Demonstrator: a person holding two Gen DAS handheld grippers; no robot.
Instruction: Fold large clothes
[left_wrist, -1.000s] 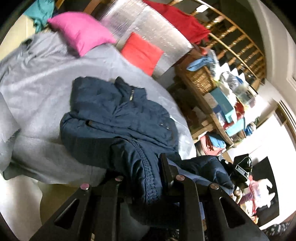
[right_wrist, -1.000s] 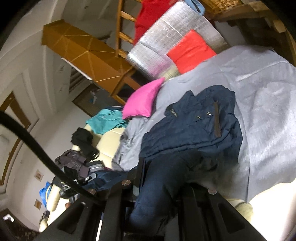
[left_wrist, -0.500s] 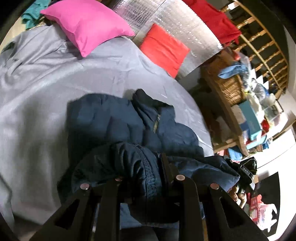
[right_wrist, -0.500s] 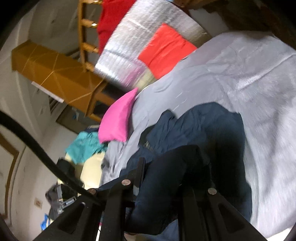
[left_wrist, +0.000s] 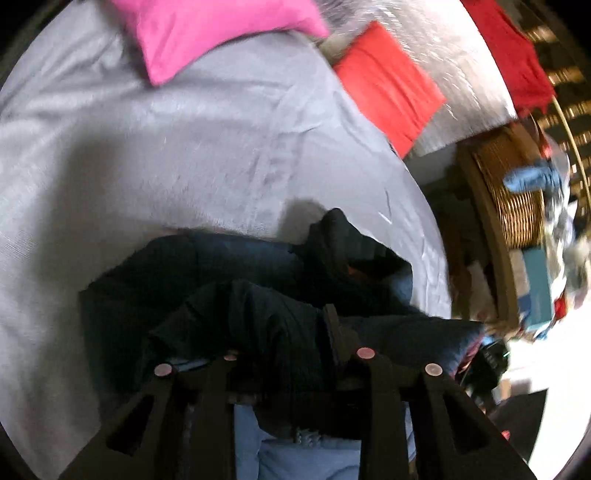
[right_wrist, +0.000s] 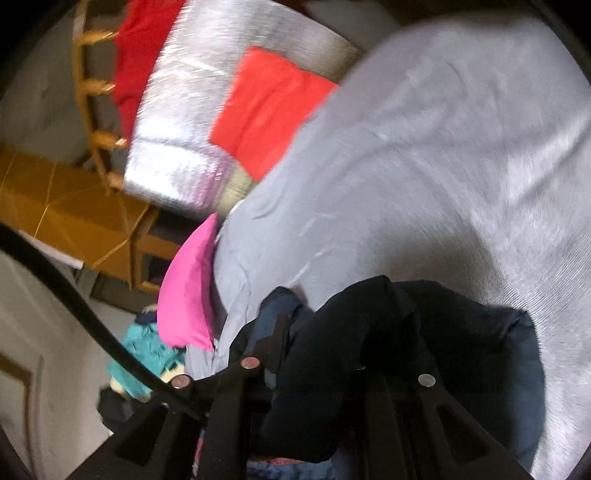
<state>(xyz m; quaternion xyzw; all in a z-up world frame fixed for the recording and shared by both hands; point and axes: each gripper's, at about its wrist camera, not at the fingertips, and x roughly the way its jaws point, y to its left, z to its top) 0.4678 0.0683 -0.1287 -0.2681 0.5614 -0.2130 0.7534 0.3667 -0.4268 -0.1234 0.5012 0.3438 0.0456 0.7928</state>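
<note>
The dark navy padded jacket (left_wrist: 258, 295) is held by both grippers, whose jaws have just been opening slightly; the fold could be lost if the bulky hem slips out.

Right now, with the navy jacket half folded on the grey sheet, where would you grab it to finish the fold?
Probably the doubled near edge of the navy jacket, where it is bunched thick enough to pinch. Come from the near side of the grey sheet, one hand-held gripper at each end; the collar end lies flat, away toward the pillows.
</note>
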